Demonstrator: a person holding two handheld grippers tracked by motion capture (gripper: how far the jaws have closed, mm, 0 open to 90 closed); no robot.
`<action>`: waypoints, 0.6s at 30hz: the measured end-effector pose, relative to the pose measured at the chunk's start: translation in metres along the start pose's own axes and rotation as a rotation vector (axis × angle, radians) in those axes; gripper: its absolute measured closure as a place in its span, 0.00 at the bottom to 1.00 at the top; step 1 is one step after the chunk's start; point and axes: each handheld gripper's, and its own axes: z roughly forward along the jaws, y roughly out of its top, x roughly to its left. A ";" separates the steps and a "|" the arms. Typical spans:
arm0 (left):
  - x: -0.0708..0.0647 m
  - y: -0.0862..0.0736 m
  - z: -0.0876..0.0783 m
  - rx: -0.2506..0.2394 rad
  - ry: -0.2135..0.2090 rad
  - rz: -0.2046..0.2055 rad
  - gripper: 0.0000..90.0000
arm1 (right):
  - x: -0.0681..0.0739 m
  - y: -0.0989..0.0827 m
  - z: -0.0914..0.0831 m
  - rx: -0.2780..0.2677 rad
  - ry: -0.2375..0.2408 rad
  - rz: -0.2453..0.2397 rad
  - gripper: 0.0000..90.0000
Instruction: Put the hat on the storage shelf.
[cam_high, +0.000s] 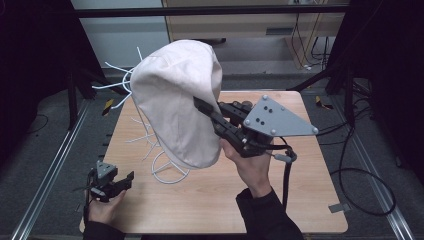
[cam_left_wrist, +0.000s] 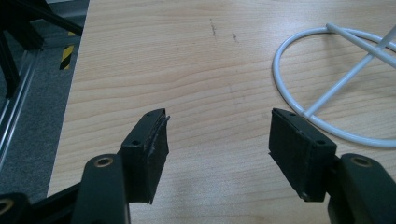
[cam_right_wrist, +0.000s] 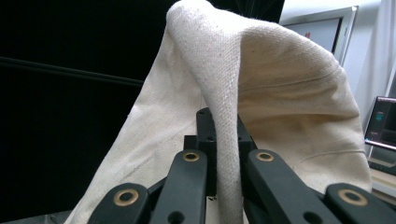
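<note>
A cream cloth hat (cam_high: 175, 97) hangs in the air above the table, over a white wire stand (cam_high: 150, 135). My right gripper (cam_high: 200, 105) is shut on the hat's edge, and a fold of the fabric (cam_right_wrist: 224, 140) runs between its two jaws. My left gripper (cam_high: 125, 180) rests low at the table's front left corner, open, with nothing between its jaws (cam_left_wrist: 217, 144). The ring base of the wire stand (cam_left_wrist: 327, 84) lies on the wood ahead and to the right of the left gripper.
The wooden table (cam_high: 300, 200) has bare room at the front and right. Metal rails (cam_high: 45, 175) run along both sides on the floor. Black cables (cam_high: 360, 190) lie on the floor at the right. Dark frame legs (cam_high: 345, 80) stand at the back.
</note>
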 end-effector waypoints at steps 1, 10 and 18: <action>0.000 0.000 0.000 0.000 0.000 0.000 0.41 | 0.001 0.001 0.001 0.001 0.000 -0.003 0.98; 0.000 0.000 0.000 -0.003 -0.002 -0.002 0.41 | 0.004 0.004 0.005 0.000 0.003 -0.026 0.98; 0.000 0.000 0.001 0.001 -0.001 0.000 0.41 | -0.010 -0.012 -0.003 0.046 -0.051 -0.027 0.98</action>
